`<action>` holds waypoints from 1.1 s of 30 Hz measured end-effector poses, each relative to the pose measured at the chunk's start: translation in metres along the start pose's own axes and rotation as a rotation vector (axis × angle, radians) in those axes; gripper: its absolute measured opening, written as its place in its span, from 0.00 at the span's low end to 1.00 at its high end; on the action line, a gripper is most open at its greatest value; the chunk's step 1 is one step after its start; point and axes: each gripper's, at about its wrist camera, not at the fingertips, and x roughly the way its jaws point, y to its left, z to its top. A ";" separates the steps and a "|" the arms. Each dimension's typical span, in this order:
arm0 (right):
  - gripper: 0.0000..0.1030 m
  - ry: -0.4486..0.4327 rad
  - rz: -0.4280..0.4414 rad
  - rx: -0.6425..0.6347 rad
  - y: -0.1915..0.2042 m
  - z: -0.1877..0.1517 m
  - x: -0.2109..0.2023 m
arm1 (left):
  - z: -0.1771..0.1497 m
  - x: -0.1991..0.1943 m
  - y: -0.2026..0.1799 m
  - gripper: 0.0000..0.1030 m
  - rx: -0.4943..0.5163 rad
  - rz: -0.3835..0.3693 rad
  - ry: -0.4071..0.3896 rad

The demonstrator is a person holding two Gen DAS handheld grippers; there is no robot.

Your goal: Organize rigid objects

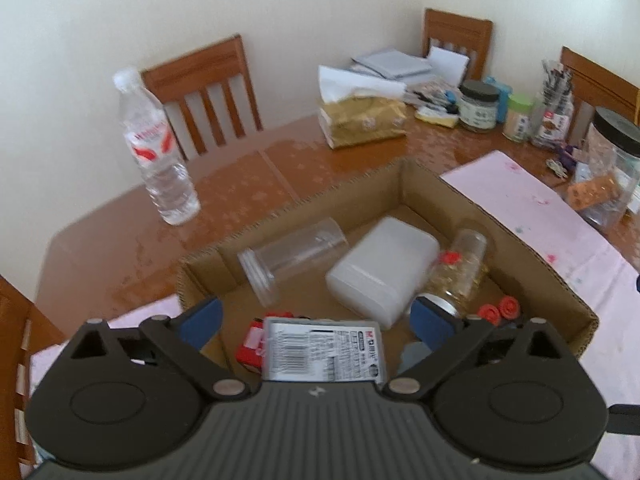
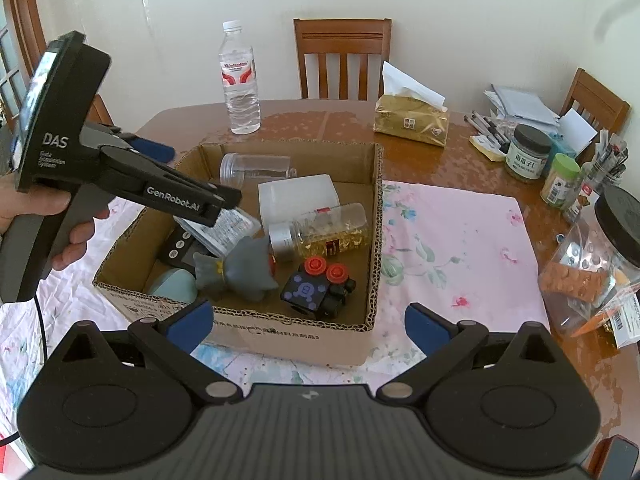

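The left gripper (image 1: 316, 320) hangs over the cardboard box (image 2: 372, 216), fingers spread wide, gripping nothing; a flat packet (image 1: 324, 354) lies below. The right gripper (image 2: 308, 320) waits wide and empty at the box's 6 o'clock edge. Likely a drop-off; next, fetch another loose item.

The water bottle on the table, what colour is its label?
The water bottle has a white label with red markings, clearest in the right wrist view.

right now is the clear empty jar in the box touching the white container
Apart. The left wrist view shows bare cardboard between the clear jar and the white container.
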 end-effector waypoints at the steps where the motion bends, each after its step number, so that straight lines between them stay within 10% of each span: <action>1: 1.00 0.000 0.002 0.002 0.000 0.000 0.000 | -0.001 -0.004 0.001 0.97 -0.005 0.009 -0.010; 17: 1.00 0.127 -0.092 0.078 0.011 0.015 0.003 | -0.050 -0.074 0.015 0.99 -0.353 0.049 0.067; 33: 1.00 0.116 -0.139 0.062 0.032 0.024 -0.028 | -0.055 -0.134 -0.009 0.99 -0.387 0.100 0.122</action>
